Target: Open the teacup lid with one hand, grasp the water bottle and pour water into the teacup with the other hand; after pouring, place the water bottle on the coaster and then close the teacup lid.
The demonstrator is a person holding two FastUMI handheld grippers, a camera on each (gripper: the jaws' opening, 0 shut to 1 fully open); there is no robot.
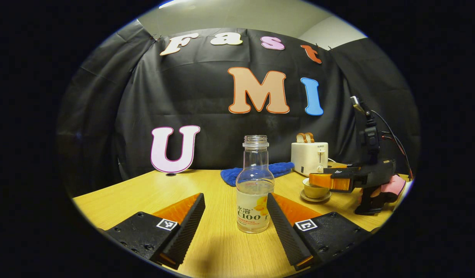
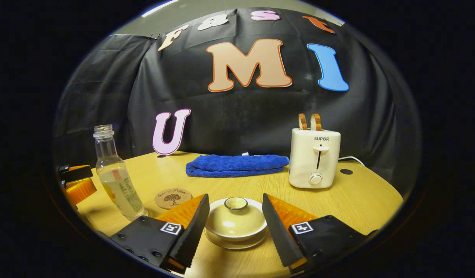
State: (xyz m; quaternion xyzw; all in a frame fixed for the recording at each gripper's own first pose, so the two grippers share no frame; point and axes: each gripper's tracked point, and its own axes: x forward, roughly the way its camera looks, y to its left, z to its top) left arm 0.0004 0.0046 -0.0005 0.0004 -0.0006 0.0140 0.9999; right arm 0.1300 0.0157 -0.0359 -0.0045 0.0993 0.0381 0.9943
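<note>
An uncapped water bottle [image 1: 255, 185] stands upright between the left gripper's [image 1: 235, 218] spread fingers, untouched, on the wooden table [image 1: 137, 197].

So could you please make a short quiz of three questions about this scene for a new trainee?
1. True or false: the lid is already off the teacup.
2. Between whose jaws does the water bottle stand? A) left gripper B) right gripper
3. Fill in: the coaster lies between the bottle and the ____.

Key:
1. False; the lid sits on the cup.
2. A; the jaws stand open on either side, not touching it.
3. Teacup.
</note>
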